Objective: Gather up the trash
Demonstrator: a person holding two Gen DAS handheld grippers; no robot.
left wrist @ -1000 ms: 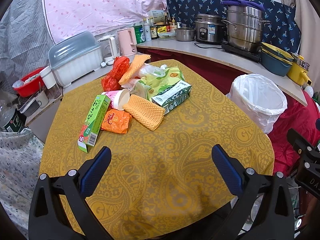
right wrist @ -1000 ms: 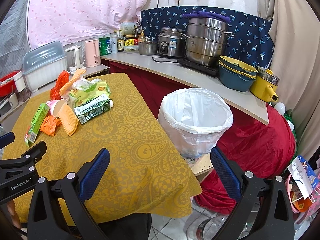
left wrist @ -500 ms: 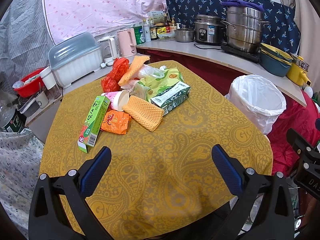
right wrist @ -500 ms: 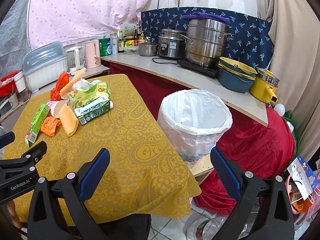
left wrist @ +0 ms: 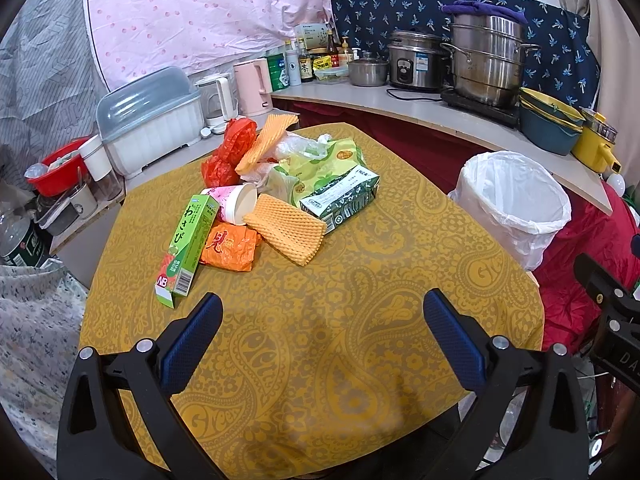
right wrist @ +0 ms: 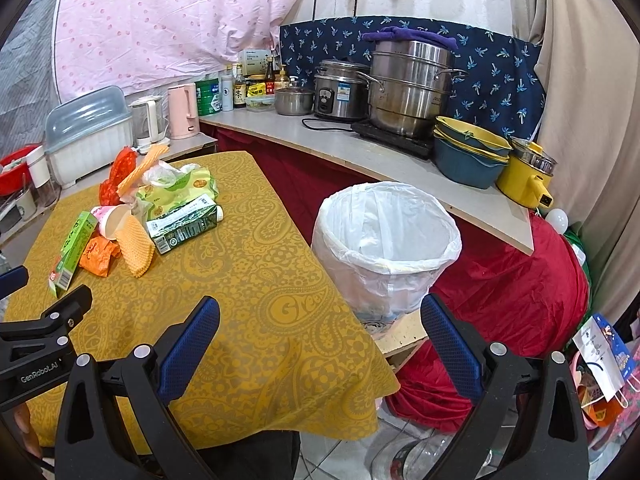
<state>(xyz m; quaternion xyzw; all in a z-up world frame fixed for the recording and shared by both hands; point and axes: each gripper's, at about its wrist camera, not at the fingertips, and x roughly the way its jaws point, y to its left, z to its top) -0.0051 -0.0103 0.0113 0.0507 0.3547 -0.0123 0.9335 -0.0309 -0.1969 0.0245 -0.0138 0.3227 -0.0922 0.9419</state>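
Observation:
A heap of trash lies on the far left of the yellow-clothed table (left wrist: 360, 320): a green wasabi box (left wrist: 188, 244), an orange wrapper (left wrist: 230, 248), an orange foam net (left wrist: 286, 232), a pink paper cup (left wrist: 236, 202), a green carton (left wrist: 340, 198), a green snack bag (left wrist: 324, 164) and red plastic (left wrist: 228, 152). My left gripper (left wrist: 322, 344) hovers open over the table's near part, short of the heap. A white-lined bin (right wrist: 384, 240) stands to the table's right. My right gripper (right wrist: 320, 344) is open above the table's right corner, near the bin.
A counter (right wrist: 360, 148) behind carries steel pots (right wrist: 408, 88), a rice cooker (right wrist: 340, 90), stacked bowls (right wrist: 468, 156), a yellow pot (right wrist: 524, 176) and bottles. A covered dish rack (left wrist: 150, 120) and kettles stand at left. Red cloth (right wrist: 512, 284) lies beside the bin.
Both views have shifted only slightly; the heap sits a touch lower in the left wrist view. Both grippers stay open and nothing on the table has moved.

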